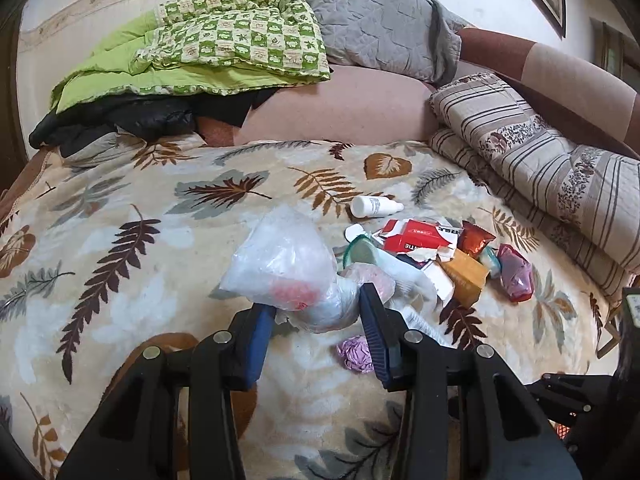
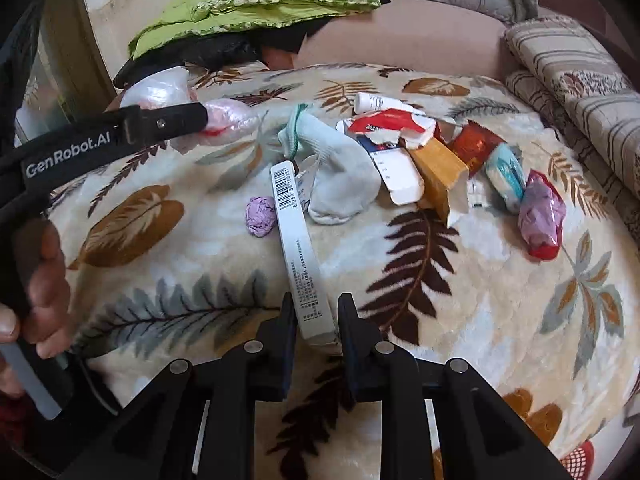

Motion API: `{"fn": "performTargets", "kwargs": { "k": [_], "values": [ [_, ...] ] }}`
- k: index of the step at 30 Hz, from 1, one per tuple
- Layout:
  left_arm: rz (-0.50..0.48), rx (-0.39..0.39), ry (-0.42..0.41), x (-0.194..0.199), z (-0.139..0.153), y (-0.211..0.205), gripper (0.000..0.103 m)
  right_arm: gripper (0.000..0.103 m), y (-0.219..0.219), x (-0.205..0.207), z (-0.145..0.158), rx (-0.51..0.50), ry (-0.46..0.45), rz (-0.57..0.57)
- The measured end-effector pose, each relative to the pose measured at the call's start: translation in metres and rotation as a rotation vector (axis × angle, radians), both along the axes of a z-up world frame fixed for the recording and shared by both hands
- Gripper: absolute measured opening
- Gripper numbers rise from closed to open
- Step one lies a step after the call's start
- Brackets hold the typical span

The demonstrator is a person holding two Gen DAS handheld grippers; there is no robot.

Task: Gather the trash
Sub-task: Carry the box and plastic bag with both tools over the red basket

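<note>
Right claw grips white box; open blanket rightward.

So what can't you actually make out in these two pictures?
- Left wrist view: what the clear plastic bag contains; its cloudy film blurs it.
- Left wrist view: the long white box's far end, behind the left gripper.
- Right wrist view: small print on the long white box, too tiny.
- Right wrist view: pile items under the sock.
</note>
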State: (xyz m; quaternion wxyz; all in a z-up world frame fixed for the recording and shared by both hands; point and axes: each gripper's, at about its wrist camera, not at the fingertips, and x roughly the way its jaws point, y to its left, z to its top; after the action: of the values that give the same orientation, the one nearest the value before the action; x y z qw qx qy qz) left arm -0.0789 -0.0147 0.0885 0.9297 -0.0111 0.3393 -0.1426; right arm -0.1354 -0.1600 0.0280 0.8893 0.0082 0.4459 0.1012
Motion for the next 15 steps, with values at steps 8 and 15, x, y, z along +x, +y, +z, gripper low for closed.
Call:
{"fn": "performTargets", "kwargs": {
  "k": [8, 15],
  "values": [
    [-0.040, -0.006, -0.045, -0.015, 0.008, -0.012, 0.042, 0.014, -0.025, -0.023, 0.036, 0.093, -0.143, -0.073],
    [-0.131, 0.030, -0.053, -0.022, 0.005, -0.038, 0.042, 0.014, -0.080, -0.040, 0.053, 0.255, -0.222, -0.278]
  ]
}}
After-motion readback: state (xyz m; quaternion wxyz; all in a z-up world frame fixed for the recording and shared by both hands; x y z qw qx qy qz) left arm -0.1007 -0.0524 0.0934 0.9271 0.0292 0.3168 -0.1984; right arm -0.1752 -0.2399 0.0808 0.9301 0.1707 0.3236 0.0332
